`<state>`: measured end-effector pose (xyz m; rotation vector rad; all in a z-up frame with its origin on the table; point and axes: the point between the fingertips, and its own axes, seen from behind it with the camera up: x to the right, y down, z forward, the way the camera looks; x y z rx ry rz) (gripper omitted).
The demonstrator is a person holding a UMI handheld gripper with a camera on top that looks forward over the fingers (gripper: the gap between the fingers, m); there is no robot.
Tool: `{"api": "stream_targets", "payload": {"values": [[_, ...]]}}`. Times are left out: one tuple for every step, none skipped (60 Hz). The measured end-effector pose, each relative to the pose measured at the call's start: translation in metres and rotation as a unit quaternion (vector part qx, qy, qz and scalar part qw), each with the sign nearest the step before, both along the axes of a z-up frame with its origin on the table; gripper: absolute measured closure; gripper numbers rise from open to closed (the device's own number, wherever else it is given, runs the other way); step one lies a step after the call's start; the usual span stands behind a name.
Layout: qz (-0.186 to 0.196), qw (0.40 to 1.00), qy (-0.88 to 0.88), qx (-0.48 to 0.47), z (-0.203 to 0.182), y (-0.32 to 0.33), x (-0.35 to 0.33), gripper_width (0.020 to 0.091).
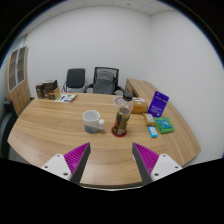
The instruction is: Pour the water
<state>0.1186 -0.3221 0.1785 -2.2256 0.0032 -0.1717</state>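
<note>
Claw [109,160], lower centre, released and empty; I keep its fingers spread to fit the bottle [121,118] at mid-frame, well ahead on the table [50,125]. White mug [92,121] just left of it, apart, placed to receive water

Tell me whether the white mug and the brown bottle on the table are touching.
Apart. The gripper view shows a strip of bare table between the white mug and the brown bottle; both stand beyond the open gripper.
</note>
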Motion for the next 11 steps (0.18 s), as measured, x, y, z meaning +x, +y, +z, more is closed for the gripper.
{"api": "stream_targets", "payload": {"values": [[-0.002,1.000,0.002,-0.001,0.000,-0.003,-0.001,0.0251],[-0.004,1.000,0.006,-0.002,-0.001,-0.006,-0.002,0.0252],[-0.006,1.000,0.008,-0.004,-0.001,-0.009,-0.003,0.0252],[-0.009,1.000,0.009,-0.005,-0.002,-0.011,-0.003,0.0252],[-0.012,1.000,0.009,-0.007,-0.002,-0.013,-0.002,0.0251],[-0.016,1.000,0.009,-0.010,-0.003,-0.014,-0.002,0.0250],[-0.018,1.000,0.009,-0.012,-0.003,-0.016,-0.002,0.0251],[-0.019,1.000,0.009,-0.013,-0.003,-0.016,-0.002,0.0250],[-0.019,1.000,0.009,-0.012,-0.003,-0.017,-0.003,0.0249],[-0.019,1.000,0.010,-0.011,-0.002,-0.016,-0.004,0.0250],[-0.019,1.000,0.011,-0.009,-0.001,-0.016,-0.005,0.0248]]}}
